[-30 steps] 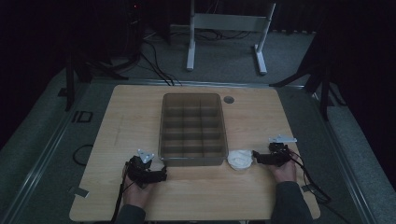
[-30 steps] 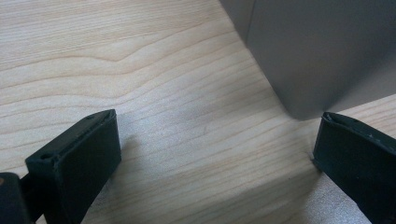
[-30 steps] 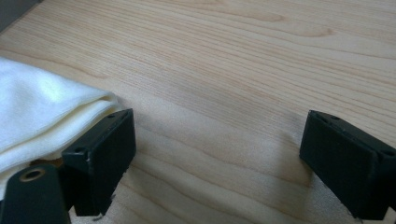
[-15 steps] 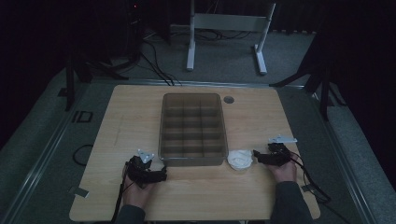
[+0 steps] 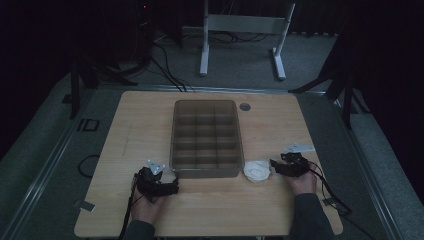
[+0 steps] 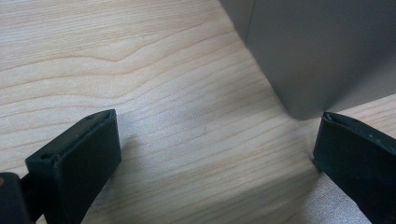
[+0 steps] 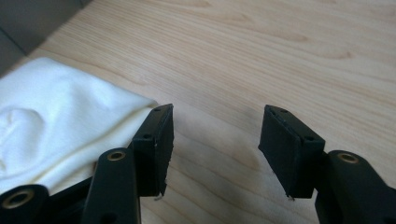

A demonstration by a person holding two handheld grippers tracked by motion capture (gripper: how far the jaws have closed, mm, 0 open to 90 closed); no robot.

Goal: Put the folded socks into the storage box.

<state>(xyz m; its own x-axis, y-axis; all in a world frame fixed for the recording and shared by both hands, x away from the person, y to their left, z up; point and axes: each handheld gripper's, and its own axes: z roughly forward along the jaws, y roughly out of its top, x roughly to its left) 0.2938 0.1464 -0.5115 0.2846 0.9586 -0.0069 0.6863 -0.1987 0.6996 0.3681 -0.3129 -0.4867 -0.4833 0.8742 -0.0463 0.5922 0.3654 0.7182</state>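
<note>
Right gripper (image 7: 215, 140) beside white cloth (image 7: 56, 126)
Jaws part open, just been closing, holding nothing; cloth outside my left jaw.

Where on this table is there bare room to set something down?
Bare wood runs left of the grey divider tray and right of it, beyond the small grey disc. It is crowded along the tray's near edge: left gripper, white cloth, right gripper.

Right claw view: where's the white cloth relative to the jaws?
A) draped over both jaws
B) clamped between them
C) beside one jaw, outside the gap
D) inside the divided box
C: in the right claw view the white cloth lies outside one jaw, with bare table in the gap.
</note>
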